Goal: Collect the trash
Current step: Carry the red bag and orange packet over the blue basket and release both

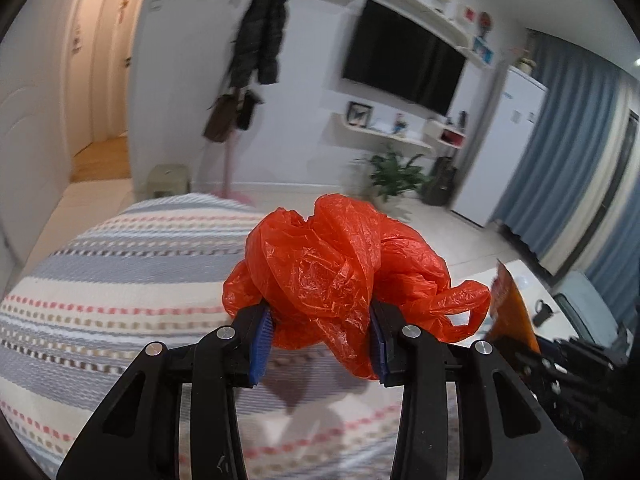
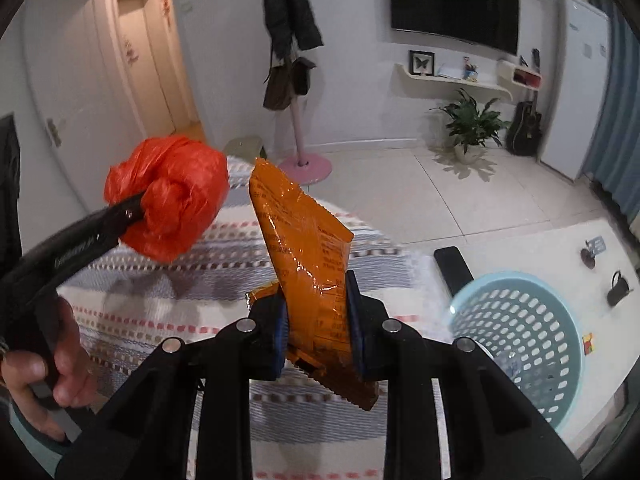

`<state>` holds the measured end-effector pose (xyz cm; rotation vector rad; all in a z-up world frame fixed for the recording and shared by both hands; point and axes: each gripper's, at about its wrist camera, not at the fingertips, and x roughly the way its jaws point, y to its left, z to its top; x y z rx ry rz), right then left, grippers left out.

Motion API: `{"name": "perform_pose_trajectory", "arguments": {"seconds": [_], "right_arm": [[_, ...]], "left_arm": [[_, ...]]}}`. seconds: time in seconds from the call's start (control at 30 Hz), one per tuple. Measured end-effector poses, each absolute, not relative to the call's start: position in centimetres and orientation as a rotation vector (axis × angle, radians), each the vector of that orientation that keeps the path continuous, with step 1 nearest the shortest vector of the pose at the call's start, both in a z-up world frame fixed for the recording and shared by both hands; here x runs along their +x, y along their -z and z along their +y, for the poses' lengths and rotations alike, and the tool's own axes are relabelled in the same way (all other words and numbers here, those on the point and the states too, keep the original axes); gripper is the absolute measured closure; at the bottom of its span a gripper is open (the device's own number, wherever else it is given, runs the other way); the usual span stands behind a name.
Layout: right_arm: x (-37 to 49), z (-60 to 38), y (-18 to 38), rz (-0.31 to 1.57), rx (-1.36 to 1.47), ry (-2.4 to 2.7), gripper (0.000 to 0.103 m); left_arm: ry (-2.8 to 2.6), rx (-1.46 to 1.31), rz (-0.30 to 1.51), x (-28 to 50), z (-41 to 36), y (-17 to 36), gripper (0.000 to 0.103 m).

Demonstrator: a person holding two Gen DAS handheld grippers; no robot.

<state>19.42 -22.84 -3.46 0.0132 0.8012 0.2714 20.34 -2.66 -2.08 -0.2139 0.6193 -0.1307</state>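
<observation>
My left gripper (image 1: 320,346) is shut on a crumpled red plastic bag (image 1: 336,268) and holds it above a striped cloth (image 1: 120,280). The same bag (image 2: 170,196) and the left gripper's black arm show at the left of the right wrist view. My right gripper (image 2: 318,336) is shut on an orange snack wrapper (image 2: 308,256), which stands upright between its blue pads above the cloth (image 2: 200,264). The wrapper's edge (image 1: 510,308) shows at the right of the left wrist view.
A light blue perforated basket (image 2: 520,340) stands on a white table (image 2: 560,248) at the right, next to a black phone (image 2: 454,270) and small items. A pink-based coat stand (image 2: 300,136), a potted plant (image 2: 472,124) and a guitar (image 2: 524,124) stand on the tiled floor beyond.
</observation>
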Motion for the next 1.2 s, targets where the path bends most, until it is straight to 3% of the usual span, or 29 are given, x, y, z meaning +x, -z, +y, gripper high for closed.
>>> {"name": "perform_pose_trajectory", "arguments": {"seconds": [0.33,0.7,1.0,1.07,1.13,1.2], "right_arm": [[18.5,-34.5,3.2,0.777,0.174,-0.120,0.081],[17.1,-45.6,9.1,0.883,0.314,0.035,0.081],[17.0,-47.9,13.2,0.984,0.373,0.059,0.077],[17.0,-48.3,13.5,0.993,0.381,0.068,0.071],[16.9,-48.8,13.5,0.991,0.393,0.083,0.050],[16.7,-49.2,13.6,0.991,0.401,0.089,0.050]], "left_arm": [[0.281,-0.114,0.638,19.9,-13.4,1.1,0.065],[0.395,-0.055,0.800,21.3,-23.0,6.0,0.065],[0.448,0.024,0.863,21.6,-27.4,8.1,0.060],[0.452,0.036,0.871,21.5,-28.0,8.5,0.053],[0.463,0.030,0.877,21.0,-28.2,8.7,0.047],[0.469,0.031,0.882,20.9,-28.2,8.7,0.043]]}}
